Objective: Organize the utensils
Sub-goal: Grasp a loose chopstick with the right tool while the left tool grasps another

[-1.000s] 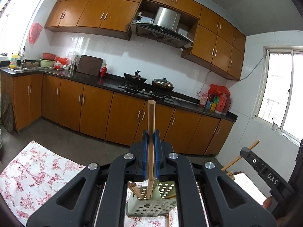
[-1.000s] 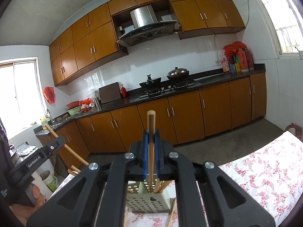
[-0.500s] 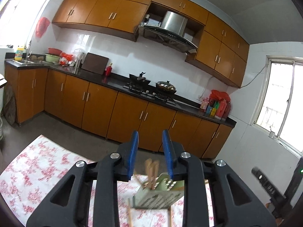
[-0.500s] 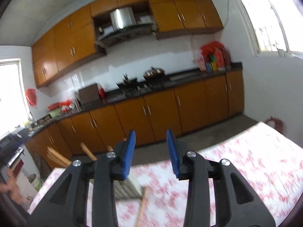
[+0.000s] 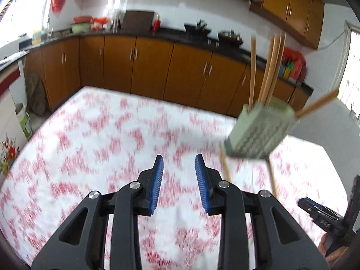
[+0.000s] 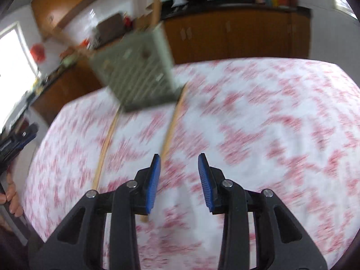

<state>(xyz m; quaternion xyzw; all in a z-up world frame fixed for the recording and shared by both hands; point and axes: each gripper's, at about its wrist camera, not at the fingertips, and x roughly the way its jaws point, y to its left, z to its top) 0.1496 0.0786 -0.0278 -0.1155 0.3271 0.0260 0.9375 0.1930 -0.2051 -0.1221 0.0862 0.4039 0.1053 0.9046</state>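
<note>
- Kitchen all round: orange-brown cabinets (image 5: 144, 67) under a dark counter (image 5: 171, 33), white tiled wall behind, a window at the far right of the left view.
- Near the cameras, a table with a white cloth (image 5: 101, 139) printed in red flowers; both views are blurred.
- Left gripper (image 5: 177, 159) hangs over the cloth, tilted down; its blue pads (image 5: 155, 184) are apart and opening, with only cloth showing between them.
- Right gripper (image 6: 179, 159) is likewise tilted down over the cloth, pads spread, holding nothing.
- A pale green perforated holder (image 5: 258, 130) stands on the cloth, ahead and right of the left gripper, ahead and left of the right one (image 6: 137, 67).
- Several wooden chopsticks (image 5: 270, 67) stick up out of the holder; one leans far out to the side.
- Two more chopsticks (image 6: 173, 121) lie on the cloth, running from the holder's base toward the right gripper; the nearer one passes just beside its left pad, and I cannot tell whether they touch.
- Fingers of a hand (image 6: 12, 200) show at the left edge of the right view.
</note>
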